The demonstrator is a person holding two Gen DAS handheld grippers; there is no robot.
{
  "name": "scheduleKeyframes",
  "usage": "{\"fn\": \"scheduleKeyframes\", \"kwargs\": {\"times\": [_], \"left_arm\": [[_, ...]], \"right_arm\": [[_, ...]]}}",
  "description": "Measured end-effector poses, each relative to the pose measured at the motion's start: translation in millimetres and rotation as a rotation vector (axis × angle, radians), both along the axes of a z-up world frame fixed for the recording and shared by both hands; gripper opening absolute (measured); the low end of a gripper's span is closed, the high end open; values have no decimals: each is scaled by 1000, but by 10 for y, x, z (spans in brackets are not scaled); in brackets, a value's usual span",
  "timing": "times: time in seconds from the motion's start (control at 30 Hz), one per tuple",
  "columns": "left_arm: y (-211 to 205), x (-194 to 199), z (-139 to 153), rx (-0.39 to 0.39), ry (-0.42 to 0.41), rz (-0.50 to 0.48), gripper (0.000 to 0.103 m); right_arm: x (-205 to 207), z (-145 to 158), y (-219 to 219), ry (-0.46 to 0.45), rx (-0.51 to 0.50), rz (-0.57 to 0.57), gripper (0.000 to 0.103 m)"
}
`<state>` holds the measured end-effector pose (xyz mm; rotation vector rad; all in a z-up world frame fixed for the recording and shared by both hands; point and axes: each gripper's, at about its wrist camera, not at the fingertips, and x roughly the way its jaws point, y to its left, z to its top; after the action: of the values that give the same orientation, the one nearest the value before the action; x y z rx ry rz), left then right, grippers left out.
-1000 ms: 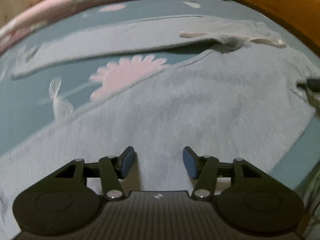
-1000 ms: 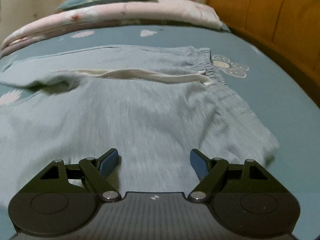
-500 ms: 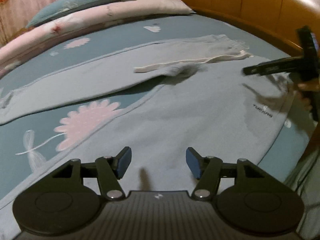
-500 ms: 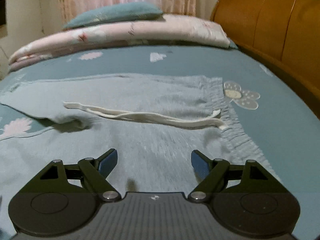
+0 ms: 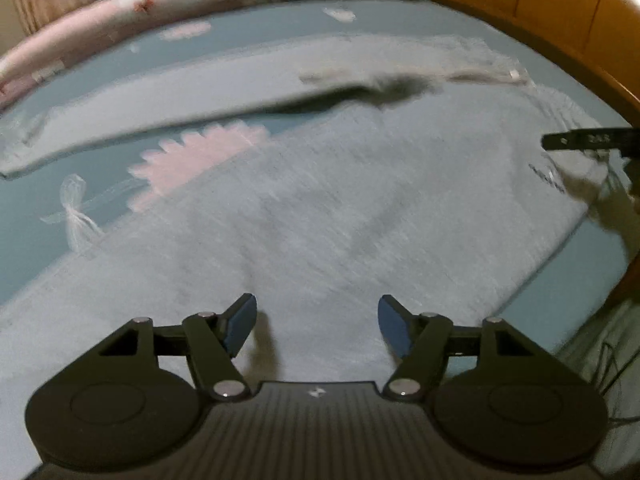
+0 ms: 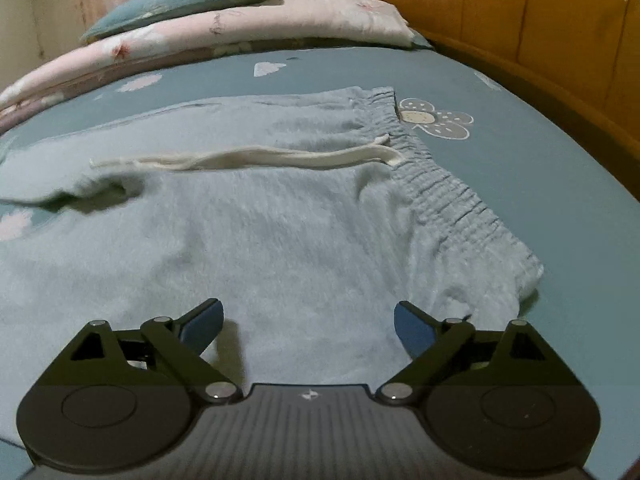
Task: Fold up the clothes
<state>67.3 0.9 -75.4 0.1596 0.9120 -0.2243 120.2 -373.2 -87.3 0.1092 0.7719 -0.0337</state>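
Both tools, left (image 5: 316,324) and right (image 6: 306,326), hang spread apart over the soft, floppy grey trousers (image 6: 280,232) on the bed (image 6: 520,152); the gathered waistband (image 6: 452,204) looks the firmest hold.

The left hand-held gripper (image 5: 317,322) is matte black plastic with two round discs flanking a ribbed centre plate that carries a small white logo. Angled black link arms, pinned by silver screws, end in blue fingertip pads (image 5: 239,323). The right hand-held gripper (image 6: 307,325) has the same build: black discs, ribbed plate with white mark, silver pivot screws, and blue pads (image 6: 413,327). Seen from the left wrist, its black finger bears small white markings.
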Motion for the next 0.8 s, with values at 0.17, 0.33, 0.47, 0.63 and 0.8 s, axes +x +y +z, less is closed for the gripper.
{"fn": "scheduleKeyframes", "kwargs": {"times": [0.17,0.33,0.47,0.63,0.8], "left_arm": [[577,2,225,-18,-60,121,69],[1393,-72,29,-138,13,340,68],[1937,-198,-169,-223,80,497,68],[2098,-628,-211,-267,56,477,71],[2293,-758,38,-218,-16,450,71]], "right_arm": [[-225,119,302,-27,77,48,100],[-346,27,504,18,102,65,100],[-392,12,574,34,90,66,101],[-419,-15,630,50,64,69,103],[-458,-100,740,61,-14,89,103]]}}
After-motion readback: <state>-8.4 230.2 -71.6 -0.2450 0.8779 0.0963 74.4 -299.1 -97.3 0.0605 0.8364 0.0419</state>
